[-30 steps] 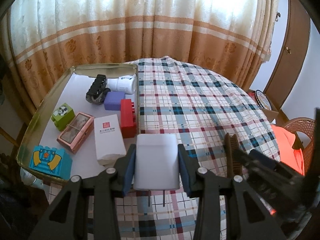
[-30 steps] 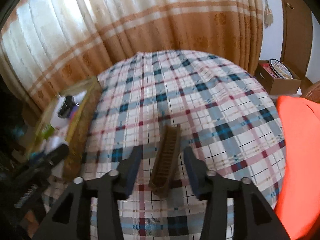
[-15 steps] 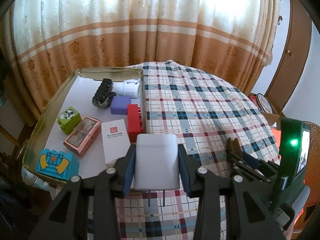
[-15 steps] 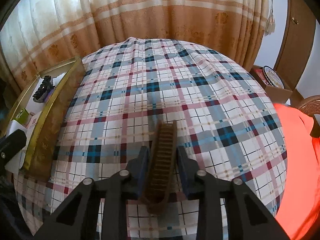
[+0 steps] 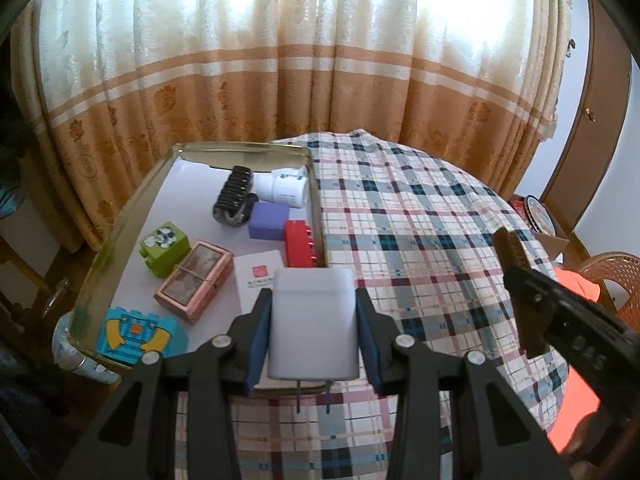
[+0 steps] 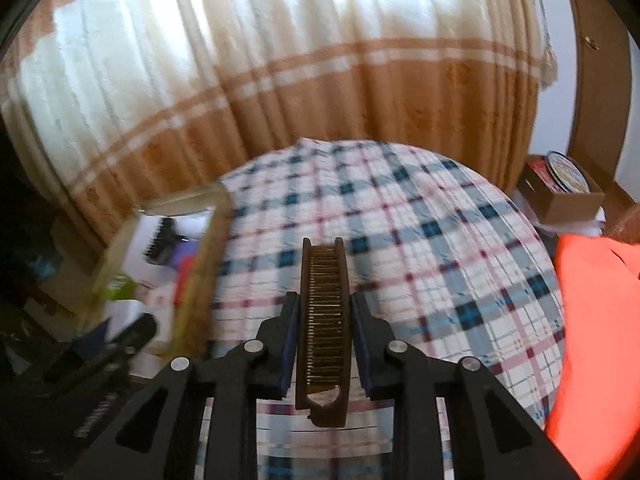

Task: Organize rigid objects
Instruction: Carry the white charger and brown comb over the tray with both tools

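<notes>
While the left gripper (image 5: 312, 330) hung over the near edge of the round desk (image 5: 420, 232) covered in a blue, red and white plaid cloth, its blue-padded fingers (image 5: 258, 336) were clamped on the sides of a white rectangular plug adapter (image 5: 312, 320), whose two metal prongs pointed back toward the camera; the adapter was held clear of the cloth, just beside the near right corner of a shallow gold-rimmed metal tray (image 5: 120, 236) with a white floor; in that tray lay a black ribbed watch band (image 5: 234, 196), a white cylindrical bottle on its side (image 5: 284, 190), a purple block (image 5: 269, 221), a red studded brick (image 5: 299, 243) against the right wall, a green cube with a cartoon face (image 5: 165, 243), a pink framed box (image 5: 195, 286), a white carton with a red square mark (image 5: 256, 276), and a blue and yellow toy brick (image 5: 138, 334) at the near left corner; the right gripper (image 6: 324, 342) had its fingers (image 6: 290, 340) pressed tight on both long sides of a brown folding comb (image 6: 323, 328), teeth showing, its far end pointing away over the cloth and the whole comb off the surface; an orange cloth (image 6: 596, 340) lay at the right edge, and beige and tan curtains (image 5: 280, 60) hung behind.
</notes>
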Tool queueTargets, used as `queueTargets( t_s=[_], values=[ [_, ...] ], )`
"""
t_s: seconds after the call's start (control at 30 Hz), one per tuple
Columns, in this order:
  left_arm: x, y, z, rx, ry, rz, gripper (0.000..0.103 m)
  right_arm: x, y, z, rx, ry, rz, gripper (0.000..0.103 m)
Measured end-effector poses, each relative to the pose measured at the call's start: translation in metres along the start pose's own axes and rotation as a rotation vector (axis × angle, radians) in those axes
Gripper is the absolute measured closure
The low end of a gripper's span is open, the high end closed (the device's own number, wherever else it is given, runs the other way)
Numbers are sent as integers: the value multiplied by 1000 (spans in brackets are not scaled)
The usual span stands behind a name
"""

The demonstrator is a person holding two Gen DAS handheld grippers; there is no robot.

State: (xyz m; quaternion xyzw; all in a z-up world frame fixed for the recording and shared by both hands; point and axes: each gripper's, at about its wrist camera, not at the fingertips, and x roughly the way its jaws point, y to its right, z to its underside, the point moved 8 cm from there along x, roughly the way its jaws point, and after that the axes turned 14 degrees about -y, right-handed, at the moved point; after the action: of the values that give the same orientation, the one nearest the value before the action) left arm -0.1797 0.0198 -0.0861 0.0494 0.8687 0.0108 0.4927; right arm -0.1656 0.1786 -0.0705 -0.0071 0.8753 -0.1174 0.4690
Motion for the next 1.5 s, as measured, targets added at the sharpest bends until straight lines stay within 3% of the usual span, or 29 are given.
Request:
queueTargets(
  t_s=[0.37, 1.07, 1.5],
  values=[
    [-4, -24, -5, -31, 13, -23, 64, -12, -42, -4, -60, 15, -68, 75],
    [0, -78, -23, -85, 14, -99, 64, -9, -116, -19, -188, 29, -119, 75],
    [36, -119, -25, -106, -90, -210, 64, 61, -151, -31, -192, -81, -145, 75]
  ],
)
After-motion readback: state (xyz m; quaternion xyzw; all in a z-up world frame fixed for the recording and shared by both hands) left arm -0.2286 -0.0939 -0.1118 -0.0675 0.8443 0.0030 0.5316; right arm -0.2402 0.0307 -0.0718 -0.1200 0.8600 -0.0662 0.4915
